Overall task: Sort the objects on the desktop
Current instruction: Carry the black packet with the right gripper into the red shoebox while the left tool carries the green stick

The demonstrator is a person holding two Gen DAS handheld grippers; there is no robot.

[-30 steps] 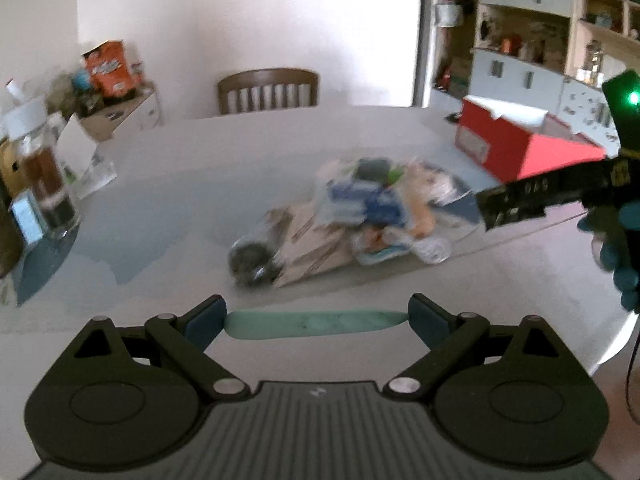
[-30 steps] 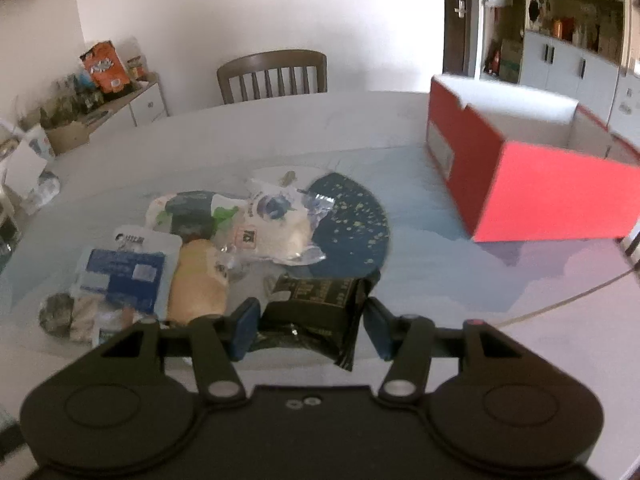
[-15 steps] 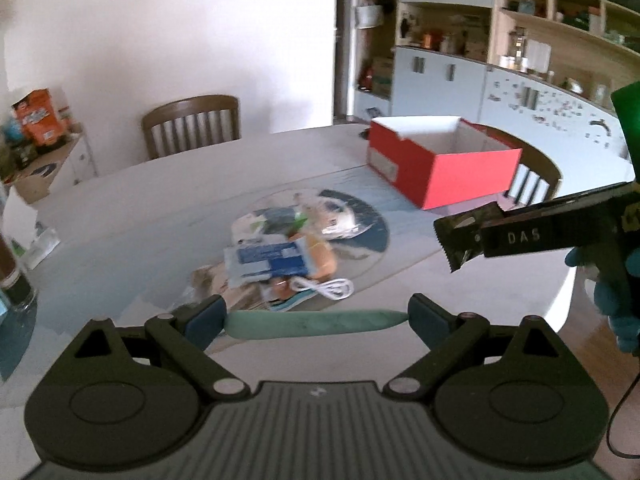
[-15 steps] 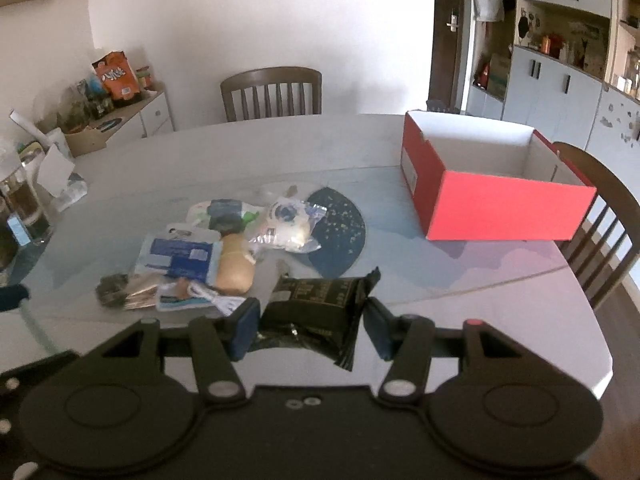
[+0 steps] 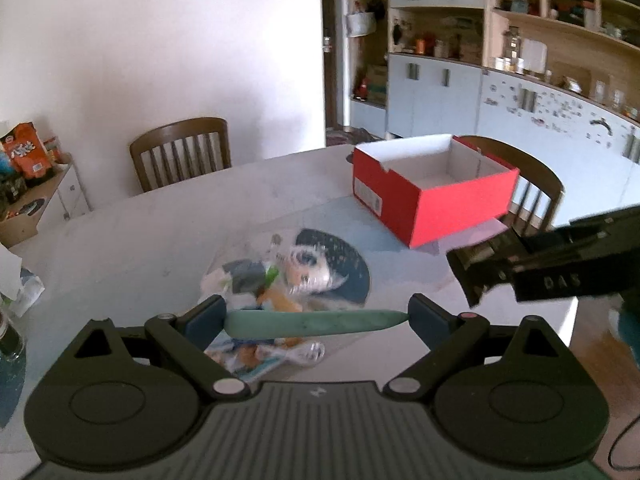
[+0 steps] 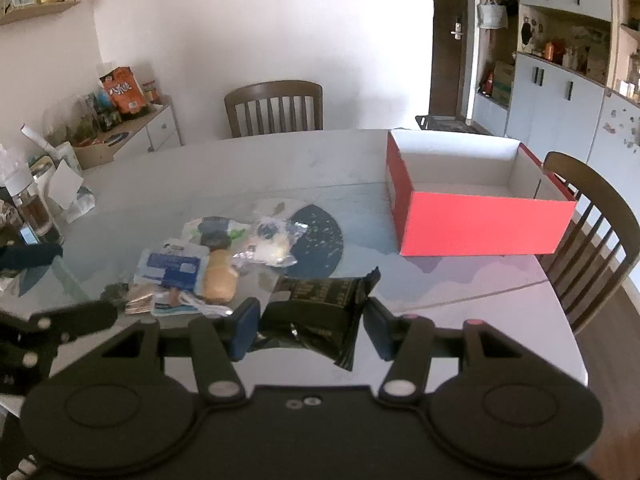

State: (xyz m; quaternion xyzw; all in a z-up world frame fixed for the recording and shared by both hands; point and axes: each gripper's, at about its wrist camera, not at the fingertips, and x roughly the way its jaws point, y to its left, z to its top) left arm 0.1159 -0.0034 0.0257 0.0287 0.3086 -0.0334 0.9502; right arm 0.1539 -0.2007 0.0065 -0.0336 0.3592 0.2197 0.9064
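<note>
My left gripper (image 5: pixel 316 318) is shut on a long pale green stick (image 5: pixel 316 323) held crosswise between its pads, above the table's near edge. In the right wrist view my right gripper (image 6: pixel 310 328) is shut on a black foil packet (image 6: pixel 320 312), also lifted off the table. An open red box (image 6: pixel 480 216) with a white inside stands empty at the right, and shows in the left wrist view as the red box (image 5: pixel 432 196). A pile of small packets (image 6: pixel 216 260) lies mid-table beside a dark round mat (image 6: pixel 320 240). The right gripper with its packet (image 5: pixel 544 276) reaches in at the left view's right side.
Wooden chairs stand at the far side (image 6: pixel 276 108) and behind the box (image 6: pixel 592 232). A jar and papers (image 6: pixel 36 208) crowd the table's left end. A sideboard with snack bags (image 6: pixel 124 120) lines the left wall. Cabinets (image 5: pixel 500 92) fill the right wall.
Both grippers have risen and pulled back from the pile, each keeping its load. The left view has swung right, bringing the red box fully into sight.
</note>
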